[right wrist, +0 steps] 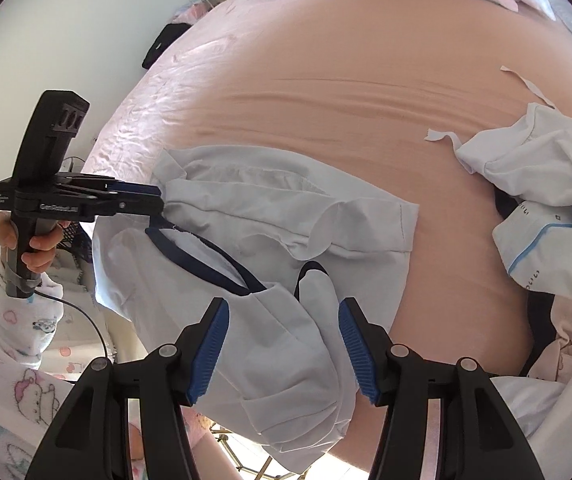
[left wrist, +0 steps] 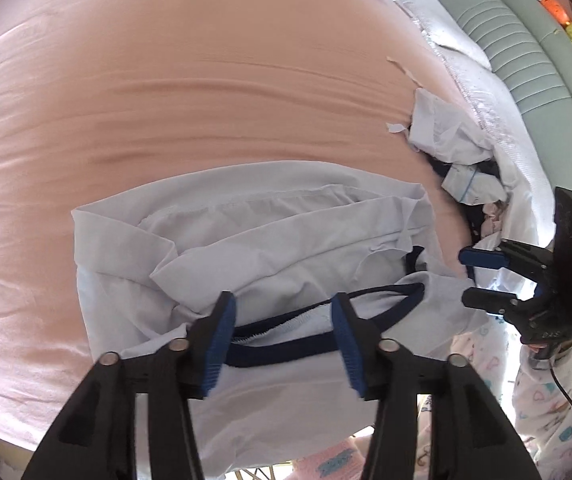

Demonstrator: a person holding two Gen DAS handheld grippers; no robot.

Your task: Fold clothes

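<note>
Shirt [left wrist: 246, 248] crumpled cotton, navy ribbed collar [left wrist: 326, 340]

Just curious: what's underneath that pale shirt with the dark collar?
The pale shirt lies on a pink bedsheet, which shows all around it. Whatever lies directly beneath the shirt is covered.

Bright daylight, sharp, fisheye-warped edges.

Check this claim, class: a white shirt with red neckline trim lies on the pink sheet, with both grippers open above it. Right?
Not quite. The trim on the white shirt is navy, as the left wrist view shows. It does lie on the pink sheet, under the open left gripper and right gripper.
</note>
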